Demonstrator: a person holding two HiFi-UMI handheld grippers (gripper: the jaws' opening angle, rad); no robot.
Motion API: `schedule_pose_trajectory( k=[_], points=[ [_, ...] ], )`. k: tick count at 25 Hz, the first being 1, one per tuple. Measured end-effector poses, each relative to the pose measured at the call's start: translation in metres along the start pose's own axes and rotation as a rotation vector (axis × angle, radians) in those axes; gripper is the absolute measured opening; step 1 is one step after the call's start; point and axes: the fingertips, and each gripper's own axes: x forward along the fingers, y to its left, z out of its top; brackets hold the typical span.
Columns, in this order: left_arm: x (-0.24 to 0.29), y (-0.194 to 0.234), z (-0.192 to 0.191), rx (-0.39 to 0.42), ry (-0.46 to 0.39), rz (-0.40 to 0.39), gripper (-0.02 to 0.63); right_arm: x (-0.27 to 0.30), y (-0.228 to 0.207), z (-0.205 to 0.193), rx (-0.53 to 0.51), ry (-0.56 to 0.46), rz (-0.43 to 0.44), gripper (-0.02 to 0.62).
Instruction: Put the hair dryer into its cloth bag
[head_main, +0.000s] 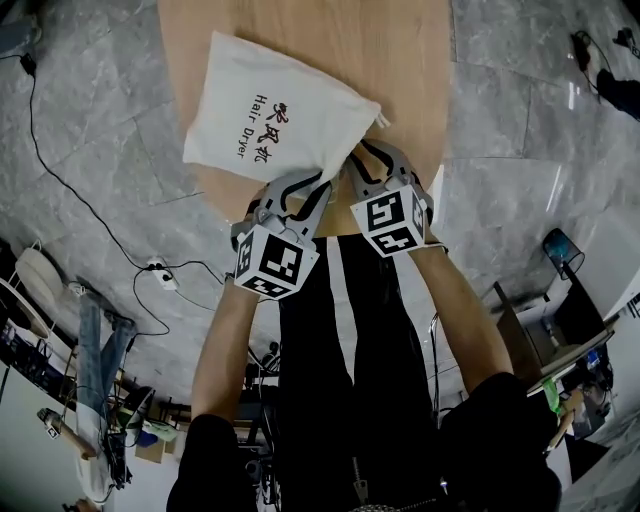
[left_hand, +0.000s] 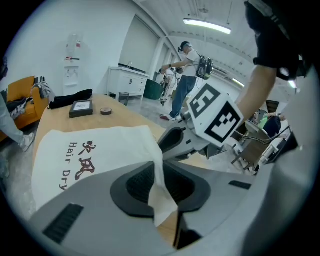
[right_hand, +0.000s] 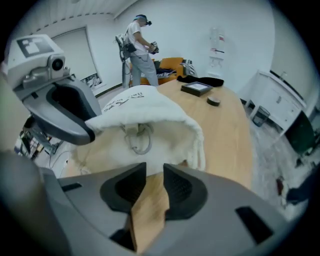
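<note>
Left gripper (left_hand: 160, 186) jaws pinched shut on the cloth bag (head_main: 268, 110) at its near mouth hem. Right gripper (right_hand: 154, 186) jaws slightly apart, empty. Risk: the thin hem slips out and the mouth collapses.

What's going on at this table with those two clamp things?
A person works two hand-held grippers at a white cloth bag on a wooden table. The left gripper pinches the bag's edge, holding its mouth open. The right gripper sits at the opening, jaws apart, gripping nothing.
</note>
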Motion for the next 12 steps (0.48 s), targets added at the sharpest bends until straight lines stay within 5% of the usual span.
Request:
schedule_pose_trajectory(
  k=[7,12],
  points=[
    [0.023,-0.008,-0.017,-0.071,0.047,-0.022,0.223,-0.032,-0.009,-0.032,0.205,0.006,0.002,0.093],
    [0.008,-0.009,0.005,-0.078,0.014,0.009,0.224,-0.067,-0.010,-0.023,0.301,-0.053,0.005,0.072]
  ],
)
